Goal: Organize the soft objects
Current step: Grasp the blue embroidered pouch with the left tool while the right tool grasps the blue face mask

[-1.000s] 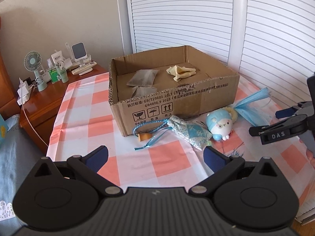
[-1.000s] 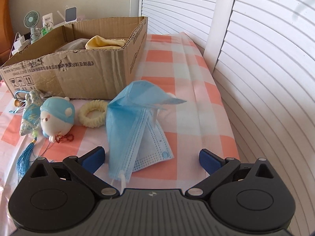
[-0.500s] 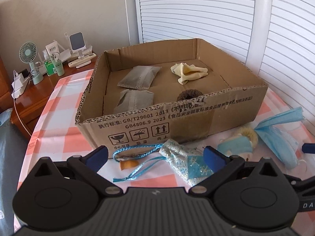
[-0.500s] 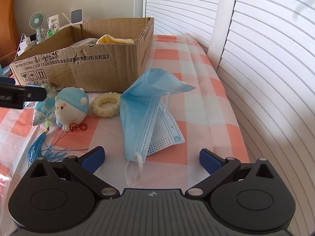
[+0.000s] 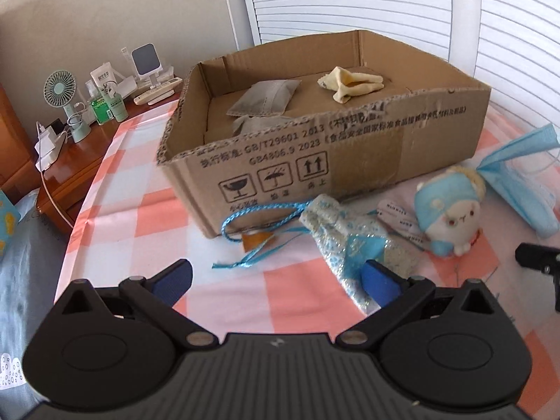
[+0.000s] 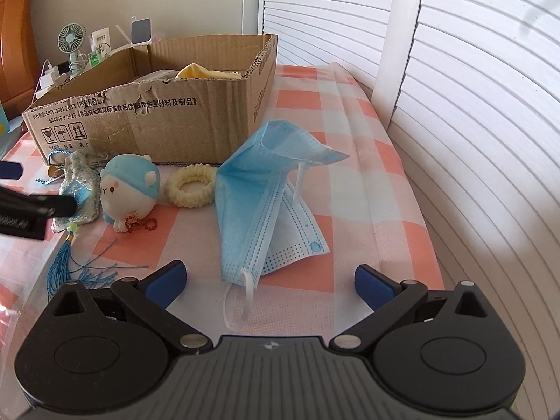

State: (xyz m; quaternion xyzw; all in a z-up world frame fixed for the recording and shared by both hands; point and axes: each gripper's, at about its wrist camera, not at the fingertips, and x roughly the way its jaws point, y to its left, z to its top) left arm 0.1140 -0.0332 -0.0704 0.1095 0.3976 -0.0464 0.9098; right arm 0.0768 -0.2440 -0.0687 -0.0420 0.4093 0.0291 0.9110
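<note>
Left wrist view: left gripper [image 5: 276,276] spread wide, holding nothing, hovering above the checked tablecloth [image 5: 119,217]. Right blue fingertip [image 5: 379,280] over the near end of a glittery blue pouch [image 5: 346,245] lying in front of the cardboard box [image 5: 350,161]; pouch cord [image 5: 259,217] looped against the front wall of the box. Just right of the pouch, a small plush toy [image 5: 451,213] with a blue cap, facing the camera; behind it a cream hair tie, mostly hidden. Further right, a blue face mask [image 5: 518,178], partly folded and standing up. Inside the box: a yellow cloth [image 5: 350,82] near the back and two grey pouches [image 5: 266,96] toward the left. Part of the right gripper [image 5: 540,259] at the right edge. On the wooden side table [image 5: 70,175] at left: a small fan [image 5: 61,87], bottles and a charger. Right wrist view: right gripper [image 6: 267,280] likewise spread wide and empty, directly in front of the face mask [image 6: 259,203], with the white ear loop [image 6: 238,301] lying between the fingers. Cream hair tie [image 6: 190,185] touching the left edge of the mask; plush toy [image 6: 129,185] left of it with a red bead chain [image 6: 141,224] at its base; pouch [image 6: 78,189] and blue tassel [image 6: 66,262] further left. Left gripper [image 6: 31,210] at the left edge, over the pouch. Box [image 6: 168,119] behind all loose items; white louvred doors [image 6: 455,105] to the right.
</note>
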